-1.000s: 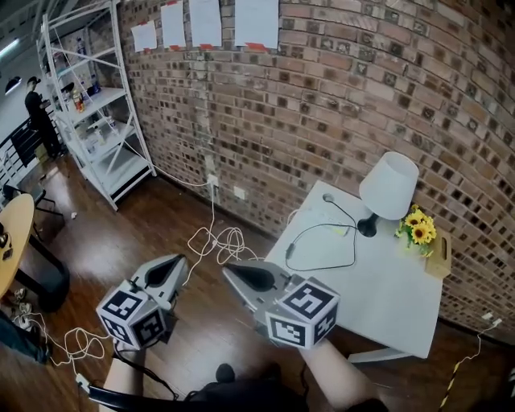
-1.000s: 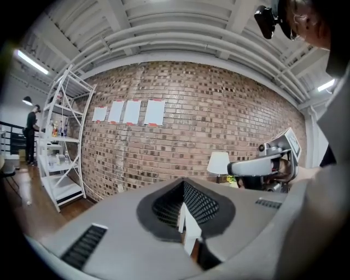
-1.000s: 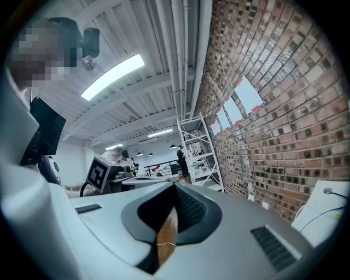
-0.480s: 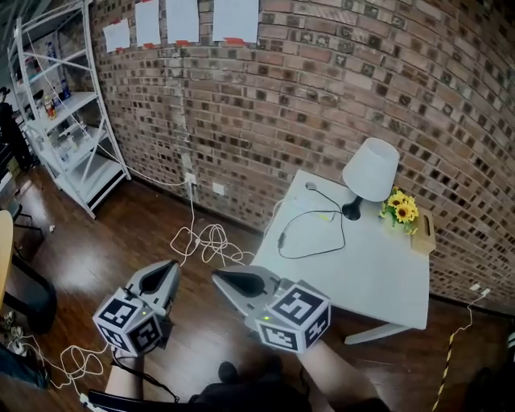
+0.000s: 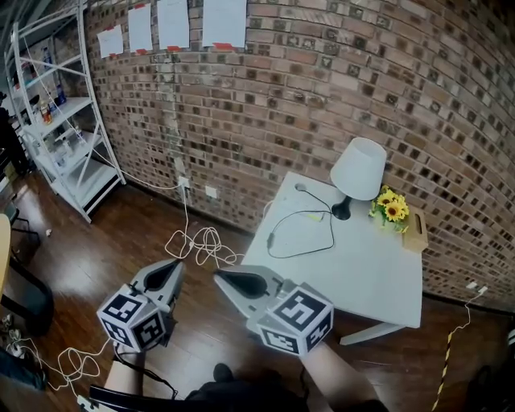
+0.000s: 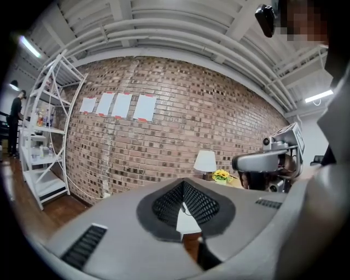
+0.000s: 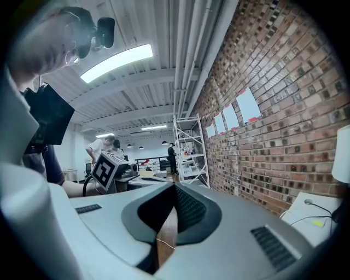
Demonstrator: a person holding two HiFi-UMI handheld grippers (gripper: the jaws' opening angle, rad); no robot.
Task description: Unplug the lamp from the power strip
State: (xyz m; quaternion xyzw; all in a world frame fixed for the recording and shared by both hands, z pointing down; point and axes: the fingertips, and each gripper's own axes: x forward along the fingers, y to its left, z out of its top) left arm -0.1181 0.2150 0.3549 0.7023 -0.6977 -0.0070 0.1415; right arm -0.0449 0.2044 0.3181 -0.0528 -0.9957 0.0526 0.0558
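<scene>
Grippers are hovering side by side over the wooden floor (image 5: 121, 233) as a person stands a little way off from a white table (image 5: 362, 278). The left gripper (image 5: 173, 265) is holding its jaws together with nothing between them. The right gripper (image 5: 221, 276), just beside it, is likewise pressing its jaws closed on nothing. Both are pointing roughly level toward the brick wall (image 5: 322, 96), well apart from the table.

The lamp (image 5: 358, 169), white-shaded on a dark base, is standing upright at the back of the table, close to the wall. Its black cord (image 5: 326, 233) is lying in a loose loop across the tabletop, with one end reaching toward the table's left edge; where it is plugged in I cannot tell from where I am standing. A bunch of sunflowers (image 5: 390, 211) is sitting just beside the lamp.

A tangle of white cable (image 5: 197, 240) is lying on the floor between the grippers and the wall, running up to a wall outlet (image 5: 183, 182). White metal shelving (image 5: 64, 121) is standing at the far left, and sheets of paper (image 5: 224, 20) are hanging high on the bricks.
</scene>
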